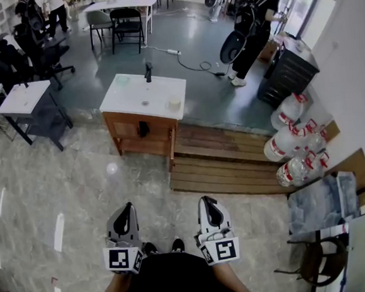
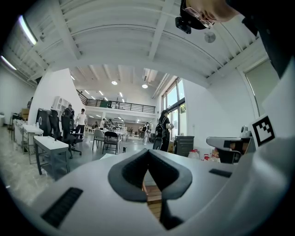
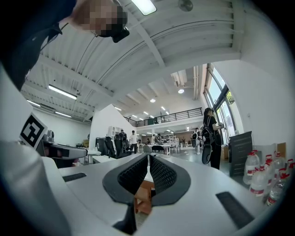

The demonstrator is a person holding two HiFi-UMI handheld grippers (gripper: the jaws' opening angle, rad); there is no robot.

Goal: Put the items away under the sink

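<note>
Head view: the sink cabinet (image 1: 142, 107) stood at upper centre, well apart from the left gripper (image 1: 128, 208) and right gripper (image 1: 206, 200) at bottom centre. Left gripper view: jaws met at the tips, nothing between. Right gripper view: jaws likewise closed, empty.
</note>
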